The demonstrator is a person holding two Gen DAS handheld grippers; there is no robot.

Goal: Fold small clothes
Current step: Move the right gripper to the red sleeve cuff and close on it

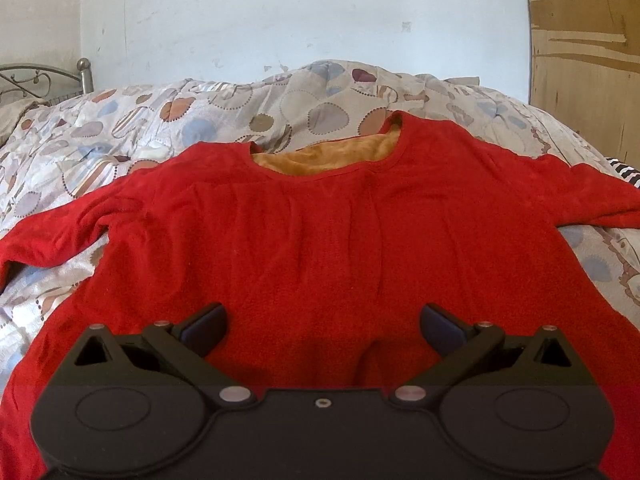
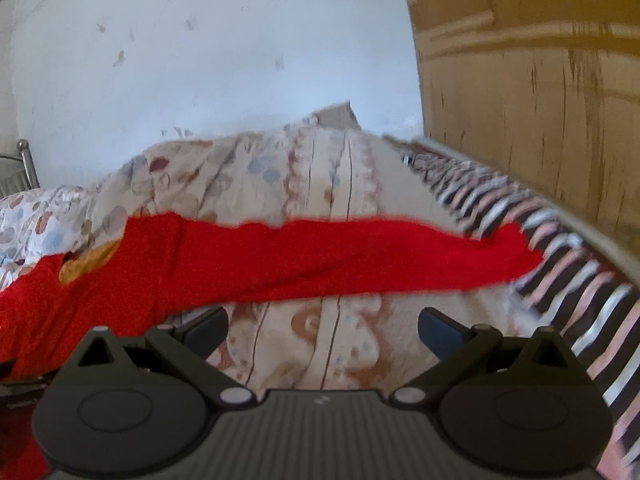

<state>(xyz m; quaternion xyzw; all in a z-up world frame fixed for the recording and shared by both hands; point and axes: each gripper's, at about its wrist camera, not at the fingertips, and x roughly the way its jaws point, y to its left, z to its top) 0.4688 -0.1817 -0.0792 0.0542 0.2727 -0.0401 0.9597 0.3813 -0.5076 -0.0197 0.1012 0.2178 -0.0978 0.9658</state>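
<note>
A red long-sleeved top point(image 1: 320, 232) lies spread front-up on a bed covered by a patterned quilt point(image 1: 132, 120), its neckline toward the far wall and its orange-brown fleece lining point(image 1: 324, 158) showing inside the collar. Both sleeves stretch outward to the sides.

The left hand-held gripper point(image 1: 322, 330) hovers over the lower middle of the top's body, its two fingers spread wide apart with nothing between them; the red fabric fills the gap below and runs away from it toward the neckline. Whether the fingertips touch the cloth cannot be told.

The right hand-held gripper point(image 2: 322, 330) is also released, fingers wide apart and empty. It sits to the side of the garment's body, above bare quilt point(image 2: 320, 344). The top's right sleeve point(image 2: 360, 256) lies just ahead of it, stretched crosswise from the body at the left of the view to its cuff at the right, where it reaches a black-and-white striped cloth point(image 2: 568, 280) beside a wooden panel point(image 2: 520, 80). This view is blurred.
</note>
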